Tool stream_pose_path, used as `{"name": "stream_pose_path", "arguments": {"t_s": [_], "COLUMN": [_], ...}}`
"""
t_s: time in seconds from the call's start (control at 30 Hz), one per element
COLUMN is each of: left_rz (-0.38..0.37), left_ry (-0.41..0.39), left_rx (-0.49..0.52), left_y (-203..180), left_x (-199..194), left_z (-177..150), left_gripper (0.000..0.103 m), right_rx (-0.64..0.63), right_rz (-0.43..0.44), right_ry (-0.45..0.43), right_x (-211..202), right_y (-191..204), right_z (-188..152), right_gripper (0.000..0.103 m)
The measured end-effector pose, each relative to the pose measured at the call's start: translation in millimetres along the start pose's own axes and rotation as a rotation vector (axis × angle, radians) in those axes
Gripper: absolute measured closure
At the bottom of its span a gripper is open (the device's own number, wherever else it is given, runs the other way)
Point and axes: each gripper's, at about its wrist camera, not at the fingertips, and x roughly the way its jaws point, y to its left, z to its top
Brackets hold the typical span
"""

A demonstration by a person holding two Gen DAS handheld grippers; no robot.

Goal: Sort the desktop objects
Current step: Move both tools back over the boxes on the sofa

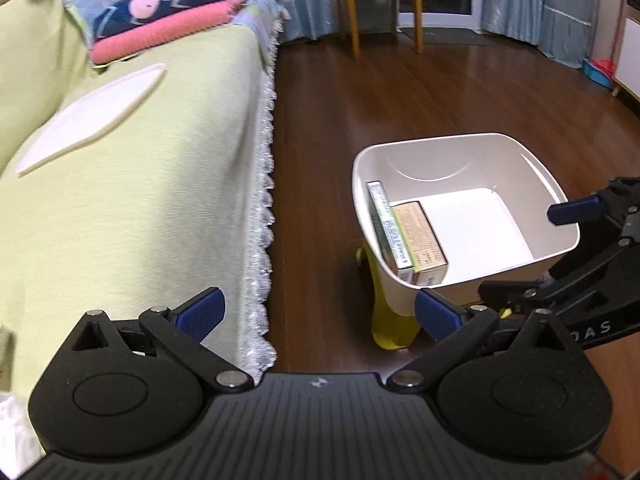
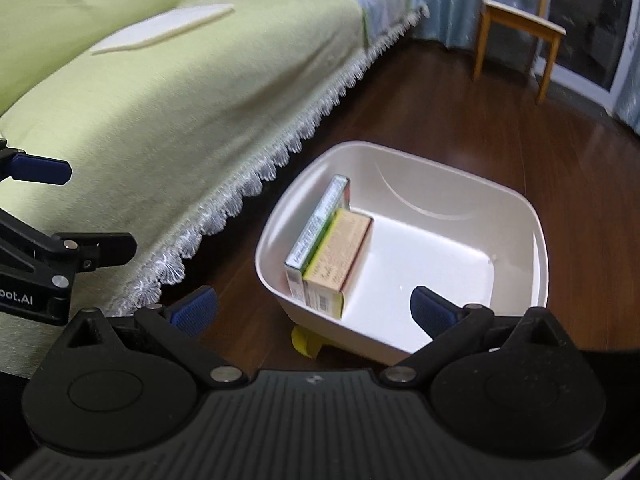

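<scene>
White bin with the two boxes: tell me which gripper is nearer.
Right. The right gripper hangs at the white bin's near rim; the left gripper sits off beside it, by the sofa edge.

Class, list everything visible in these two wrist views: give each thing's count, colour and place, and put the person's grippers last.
Bin: one, white, on the floor beside the sofa.
Boxes: two, green-white and tan, side by side on edge against the bin's left wall.
Yellow stool: one, under the bin.
Sofa cover: one, pale green, lace-fringed.
Lid: one, white, on the sofa.
Folded blankets: pink and navy, far end of the sofa.
Chair: one, wooden, by the curtains.
Left gripper: open.
Right gripper: open.
</scene>
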Motion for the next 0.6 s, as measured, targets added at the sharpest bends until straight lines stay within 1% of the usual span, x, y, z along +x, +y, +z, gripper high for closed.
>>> {"name": "stream_pose_path", "arguments": {"t_s": [0.13, 0.2, 0.3, 0.43, 0.6], "left_rz": [0.062, 0.101, 0.155, 0.231, 0.310], "left_ry": [-0.031, -0.060, -0.103, -0.130, -0.134], "left_rx": [-0.007, -0.019, -0.036, -0.035, -0.016], "left_y": [12, 22, 40, 64, 94], "left_x": [-19, -35, -60, -91, -132], "left_z": [2, 4, 4, -2, -26], "left_gripper": [0.001, 0.001, 0.002, 0.002, 0.002], "right_rx": [-0.004, -0.002, -0.009, -0.050, -0.131], "right_rz": [0.008, 0.018, 0.052, 0.121, 0.183], "right_ry": [-0.009, -0.012, -0.029, -0.081, -0.162], "right_x": [-6, -9, -17, -32, -58], "right_y": [3, 5, 11, 31, 68], "right_z": [1, 3, 10, 28, 50], "right_gripper": [0.001, 0.001, 0.001, 0.001, 0.001]}}
